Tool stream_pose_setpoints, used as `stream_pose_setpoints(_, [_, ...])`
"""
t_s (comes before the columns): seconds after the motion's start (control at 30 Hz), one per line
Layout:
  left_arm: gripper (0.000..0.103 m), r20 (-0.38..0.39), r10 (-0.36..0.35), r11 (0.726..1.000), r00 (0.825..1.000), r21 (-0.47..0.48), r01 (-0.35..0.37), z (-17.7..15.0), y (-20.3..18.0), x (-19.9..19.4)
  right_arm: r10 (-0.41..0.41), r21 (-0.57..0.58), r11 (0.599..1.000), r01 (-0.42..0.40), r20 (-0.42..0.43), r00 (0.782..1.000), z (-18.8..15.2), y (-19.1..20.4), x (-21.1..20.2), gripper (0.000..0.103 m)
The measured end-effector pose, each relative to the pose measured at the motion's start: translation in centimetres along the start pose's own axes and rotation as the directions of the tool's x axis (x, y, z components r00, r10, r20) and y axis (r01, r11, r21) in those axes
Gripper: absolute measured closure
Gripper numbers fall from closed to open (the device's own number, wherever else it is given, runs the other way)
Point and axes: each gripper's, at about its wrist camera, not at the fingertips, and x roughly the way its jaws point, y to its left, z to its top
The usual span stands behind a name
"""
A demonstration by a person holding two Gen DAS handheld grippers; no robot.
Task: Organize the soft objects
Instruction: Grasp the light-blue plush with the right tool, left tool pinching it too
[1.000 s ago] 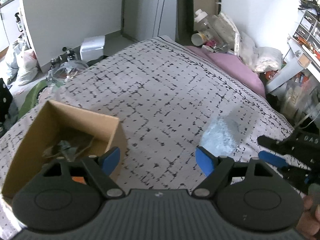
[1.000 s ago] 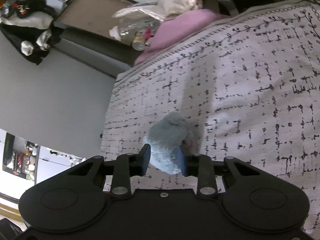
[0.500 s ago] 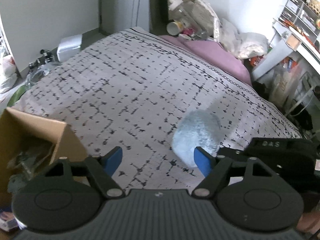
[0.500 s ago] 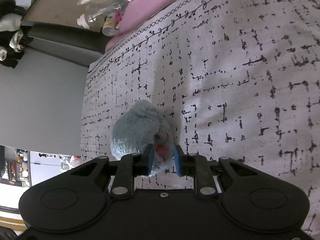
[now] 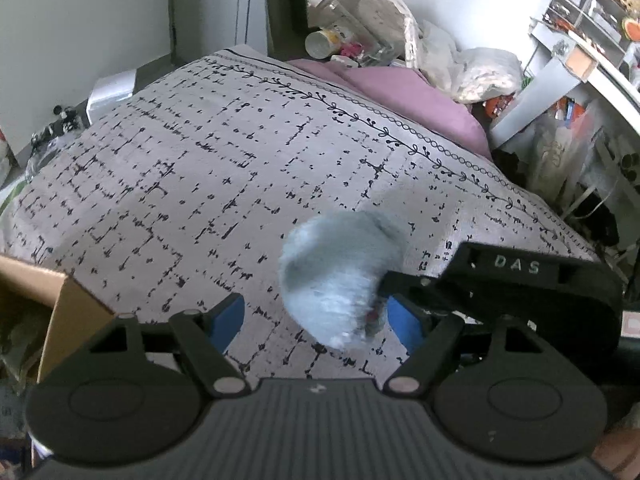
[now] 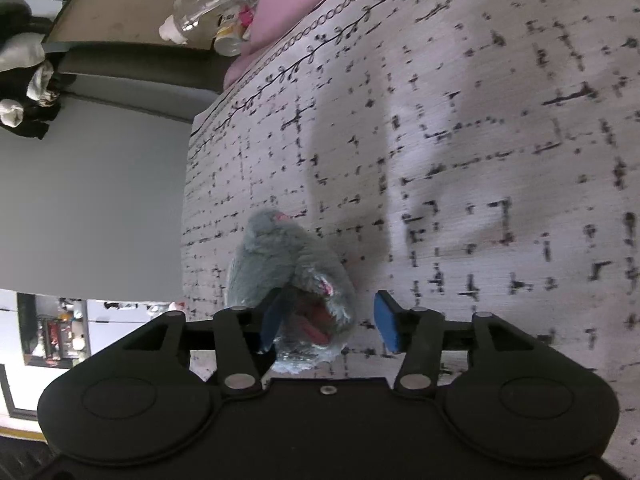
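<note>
A fluffy light-blue plush toy [image 5: 340,276] with a pink-red patch is in front of my left gripper [image 5: 320,318], whose blue pads stand wide apart and empty. It also shows in the right wrist view [image 6: 292,276], leaning against the left pad of my right gripper [image 6: 328,326]. That gripper's jaws are now open, with a clear gap between the toy and the right pad [image 6: 386,326]. The right gripper's black body [image 5: 520,280] reaches in from the right in the left wrist view. A cardboard box [image 5: 60,320] stands at the lower left on the bed.
The bed cover [image 5: 200,160] is grey with black dashes. A pink pillow [image 5: 408,100], plastic bottles [image 5: 332,12] and bags lie at the bed's far end. White shelves [image 5: 580,40] stand at the right. A grey wall [image 6: 88,200] borders the bed's left side.
My right gripper carried the plush leftward toward the left gripper while shut on it, and has now opened its jaws. The left view swung right, so the box slid to the frame edge.
</note>
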Motion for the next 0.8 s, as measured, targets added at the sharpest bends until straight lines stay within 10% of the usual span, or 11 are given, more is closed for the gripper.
stream_pose_setpoints(0.17, [0.027,-0.004,0.03,1.0,1.0,0.01,-0.029,-0.1,0.1,1.5,-0.001,0.005,1.0,0.001,-0.004,1.0,0.2,0.0,0.6,0.052])
stream_pose_setpoints(0.37, [0.074,-0.033,-0.017,0.992,0.999,-0.125,0.013,-0.2,1.9,2.9,0.004,-0.026,1.0,-0.005,-0.018,1.0,-0.2,0.3,1.6,0.052])
stream_pose_setpoints(0.57, [0.079,-0.015,-0.063,0.979,0.998,-0.194,0.059,-0.3,2.6,2.1,0.007,-0.033,0.999,-0.008,-0.026,1.0,-0.6,0.4,2.1,0.055])
stream_pose_setpoints(0.8, [0.08,-0.004,-0.083,0.967,0.997,-0.243,0.079,-0.6,3.6,0.7,0.066,-0.029,0.997,-0.068,-0.061,0.996,-1.2,0.7,1.7,0.086])
